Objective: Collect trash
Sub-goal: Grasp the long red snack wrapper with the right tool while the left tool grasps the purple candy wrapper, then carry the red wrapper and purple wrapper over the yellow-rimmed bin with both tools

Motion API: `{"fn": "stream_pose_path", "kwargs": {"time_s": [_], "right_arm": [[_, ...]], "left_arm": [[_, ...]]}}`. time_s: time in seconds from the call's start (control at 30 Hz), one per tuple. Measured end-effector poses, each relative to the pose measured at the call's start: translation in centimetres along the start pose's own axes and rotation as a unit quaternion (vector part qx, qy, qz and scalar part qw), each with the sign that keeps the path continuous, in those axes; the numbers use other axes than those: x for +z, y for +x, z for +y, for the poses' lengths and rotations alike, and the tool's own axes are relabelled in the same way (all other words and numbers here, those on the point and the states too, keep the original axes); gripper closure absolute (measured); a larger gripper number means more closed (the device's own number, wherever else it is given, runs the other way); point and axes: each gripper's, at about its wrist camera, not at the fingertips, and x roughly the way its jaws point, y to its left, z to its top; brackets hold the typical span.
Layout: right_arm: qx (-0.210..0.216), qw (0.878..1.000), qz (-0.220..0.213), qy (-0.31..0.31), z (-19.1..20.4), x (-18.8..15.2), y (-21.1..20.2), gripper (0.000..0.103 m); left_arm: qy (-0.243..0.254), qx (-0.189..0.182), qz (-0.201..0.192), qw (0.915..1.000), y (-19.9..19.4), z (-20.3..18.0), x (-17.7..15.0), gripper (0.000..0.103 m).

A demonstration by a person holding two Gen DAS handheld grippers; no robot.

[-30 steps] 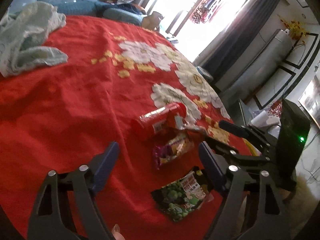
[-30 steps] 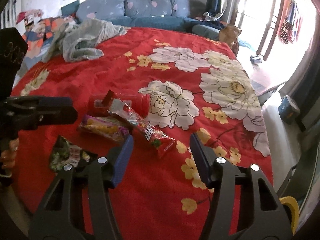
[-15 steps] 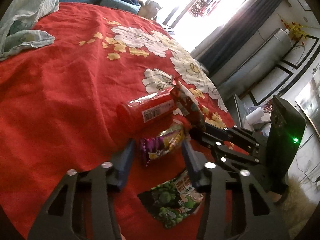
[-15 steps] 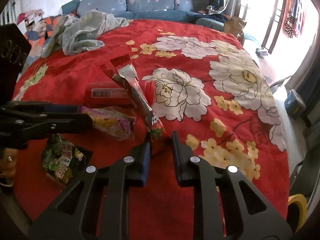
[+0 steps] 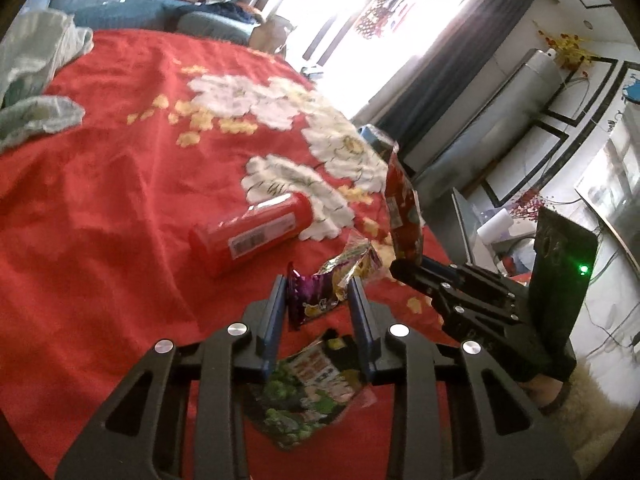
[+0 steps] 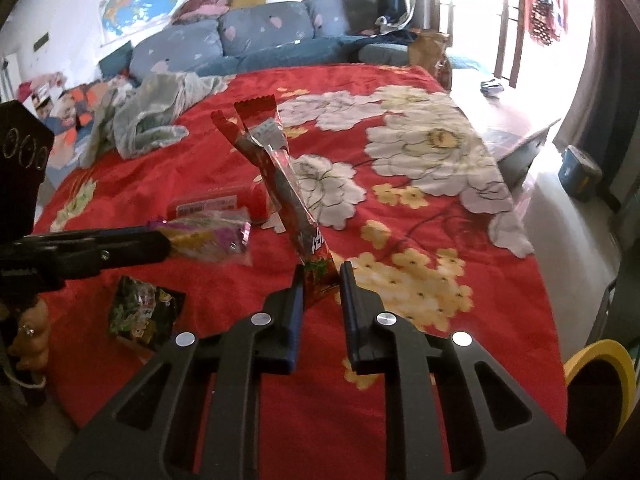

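Observation:
My left gripper [image 5: 318,296] has its jaws closing, and the blue pads press a purple and yellow snack wrapper [image 5: 332,280] from both sides, just above the red bedspread [image 5: 120,200]. My right gripper [image 6: 320,284] is also closing, pinching the lower end of a long red wrapper [image 6: 280,168] that stands upright from its pads. A red can [image 5: 248,236] lies on its side beyond the left gripper. A green and black snack bag [image 5: 308,392] lies flat under the left fingers. The same bag [image 6: 144,312] shows in the right wrist view.
A crumpled pale green cloth [image 6: 152,120] lies at the far left of the bed, with a blue sofa [image 6: 240,36] behind it. A yellow-rimmed bin [image 6: 600,380] stands off the bed's right edge. A person's hand [image 6: 28,332] grips the left tool.
Both grippers went from wide open to closed on wrappers. The left moved forward onto the purple wrapper. The right took the red wrapper's end and raised it upright.

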Motion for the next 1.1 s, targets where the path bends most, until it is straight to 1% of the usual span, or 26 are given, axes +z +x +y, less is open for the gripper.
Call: {"fn": "stream_pose_path", "kwargs": {"time_s": [0.2, 0.53, 0.83, 1.1], "right_arm": [[-0.005, 1.0, -0.014, 0.022, -1.5, -0.1, -2.0, 0.091], [-0.024, 0.998, -0.035, 0.051, -4.5, -0.7, -5.3, 0.091], [-0.051, 0.994, -0.044, 0.088, -7.9, -2.3, -7.9, 0.091], [-0.076, 0.988, -0.054, 0.124, -10.9, -3.8, -10.0, 0.091]], "left_arm": [[0.018, -0.006, -0.017, 0.9997, -1.2, -1.8, 0.5, 0.073], [0.044, -0.03, -0.027, 0.9982, -1.3, -5.1, 0.5, 0.073], [0.071, -0.053, -0.019, 0.9959, 0.0, -8.6, 0.0, 0.073], [0.095, -0.064, -0.012, 0.9933, 1.1, -11.0, -0.2, 0.073]]}}
